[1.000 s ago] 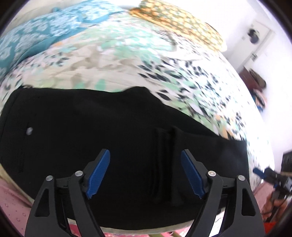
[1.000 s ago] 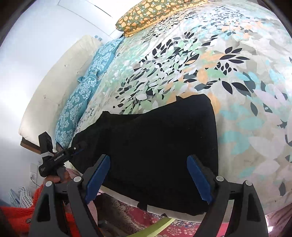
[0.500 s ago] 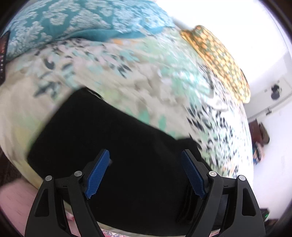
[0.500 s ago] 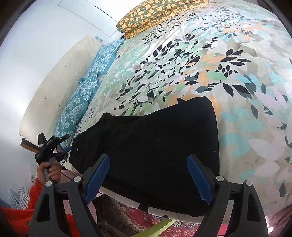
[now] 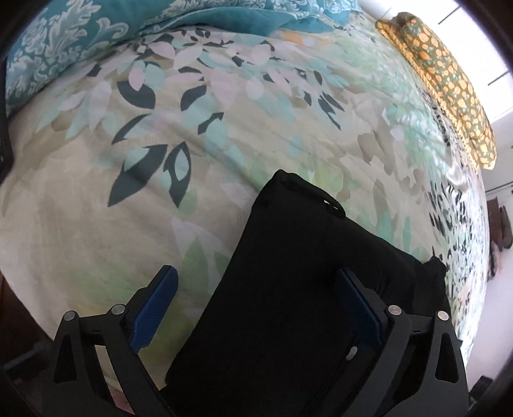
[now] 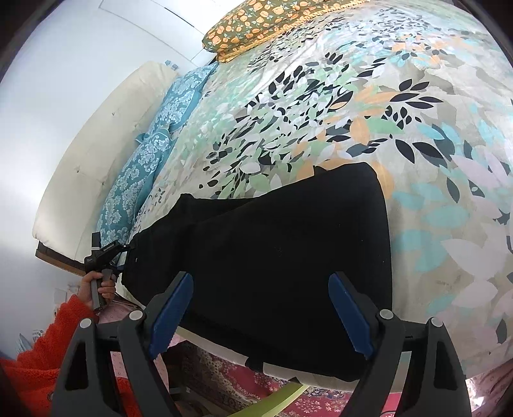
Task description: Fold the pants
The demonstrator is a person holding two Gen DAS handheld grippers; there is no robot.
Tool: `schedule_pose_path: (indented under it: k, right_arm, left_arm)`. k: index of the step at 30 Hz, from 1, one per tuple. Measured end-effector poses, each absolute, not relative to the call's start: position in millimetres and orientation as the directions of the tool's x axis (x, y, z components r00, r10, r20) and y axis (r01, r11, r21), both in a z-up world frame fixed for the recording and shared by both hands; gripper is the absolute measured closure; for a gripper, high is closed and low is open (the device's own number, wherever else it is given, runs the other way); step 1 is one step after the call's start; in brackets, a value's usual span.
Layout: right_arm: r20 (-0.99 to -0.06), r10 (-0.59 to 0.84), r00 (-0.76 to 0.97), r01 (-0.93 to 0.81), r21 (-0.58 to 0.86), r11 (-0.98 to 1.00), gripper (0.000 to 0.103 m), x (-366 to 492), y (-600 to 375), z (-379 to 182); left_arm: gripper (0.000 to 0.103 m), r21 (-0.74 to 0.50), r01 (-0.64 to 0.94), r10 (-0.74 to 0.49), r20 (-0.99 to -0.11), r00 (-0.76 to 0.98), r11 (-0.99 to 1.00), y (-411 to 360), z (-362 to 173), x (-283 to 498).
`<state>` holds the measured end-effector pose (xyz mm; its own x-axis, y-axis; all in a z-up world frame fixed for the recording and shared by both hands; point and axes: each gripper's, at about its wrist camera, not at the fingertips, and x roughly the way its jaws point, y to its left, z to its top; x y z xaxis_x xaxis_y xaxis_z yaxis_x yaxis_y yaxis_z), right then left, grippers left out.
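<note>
- Left tongs (image 5: 253, 306), bottom of the left wrist view, gape wide and grip nothing, their blue pads straddling the waistband edge of the black pants (image 5: 298, 288).
- Right tongs (image 6: 261, 309) gape equally wide, empty, above the pants (image 6: 282, 250).
- Pants lie flat at the near edge of the bed (image 6: 368, 106).
- Teal pillow (image 5: 96, 35) upper left; orange-patterned pillow (image 6: 256, 22) at top.

Leaf-print bed (image 6: 368, 106): black pants (image 6: 282, 250), pillows (image 6: 150, 160).
</note>
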<state>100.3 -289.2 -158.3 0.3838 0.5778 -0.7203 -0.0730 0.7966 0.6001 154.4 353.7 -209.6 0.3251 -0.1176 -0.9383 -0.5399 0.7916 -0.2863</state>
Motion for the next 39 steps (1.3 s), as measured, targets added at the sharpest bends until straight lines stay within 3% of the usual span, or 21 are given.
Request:
schedule_pose_path:
  k: [5,7,9,12,13,20,28,33,36,39]
  right_arm:
    - [-0.72,0.575,0.388,-0.065,0.601,0.796,0.017,100,-290,-159]
    - [-0.719,0.577,0.388,-0.067,0.603,0.795,0.017,101,-290,-159]
    - [-0.715,0.58,0.391,-0.067,0.606,0.793,0.017,100,-291,-159]
    - [-0.703,0.588,0.4,-0.061,0.619,0.783,0.017,101,-296,-158]
    - [-0.7,0.589,0.404,-0.057,0.624,0.78,0.017,101,-298,-158]
    - [-0.67,0.613,0.419,-0.021,0.668,0.744,0.017,103,-311,-162]
    - [-0.649,0.628,0.429,-0.012,0.691,0.723,0.017,102,-318,-162]
    - [-0.643,0.622,0.448,-0.004,0.694,0.72,0.017,99,-325,-159]
    - [-0.644,0.613,0.458,0.004,0.691,0.723,0.017,96,-330,-158]
    - [-0.645,0.599,0.475,0.009,0.684,0.73,0.017,91,-336,-155]
  left_arm:
    - [0.004,-0.373,-0.543,-0.198,-0.914,0.353,0.752,355,-214,149]
    - [0.012,-0.402,-0.54,-0.226,-0.904,0.364,0.739,353,-212,150]
    - [0.047,-0.42,-0.525,-0.246,-0.896,0.37,0.74,348,-208,150]
    - [0.079,-0.384,-0.532,-0.203,-0.908,0.367,0.754,342,-196,146]
    - [0.082,-0.389,-0.541,-0.2,-0.905,0.375,0.745,341,-191,143]
    - [0.086,-0.426,-0.504,-0.182,-0.867,0.463,0.751,304,-121,137]
    - [0.088,-0.352,-0.273,-0.163,-0.829,0.535,0.895,147,-45,148]
    - [0.094,-0.326,-0.1,-0.242,-0.844,0.478,0.94,28,-72,157]
    - [0.093,-0.382,0.019,-0.365,-0.865,0.345,0.924,-39,-125,171]
    - [0.089,-0.405,0.065,-0.408,-0.881,0.238,0.912,-71,-148,172]
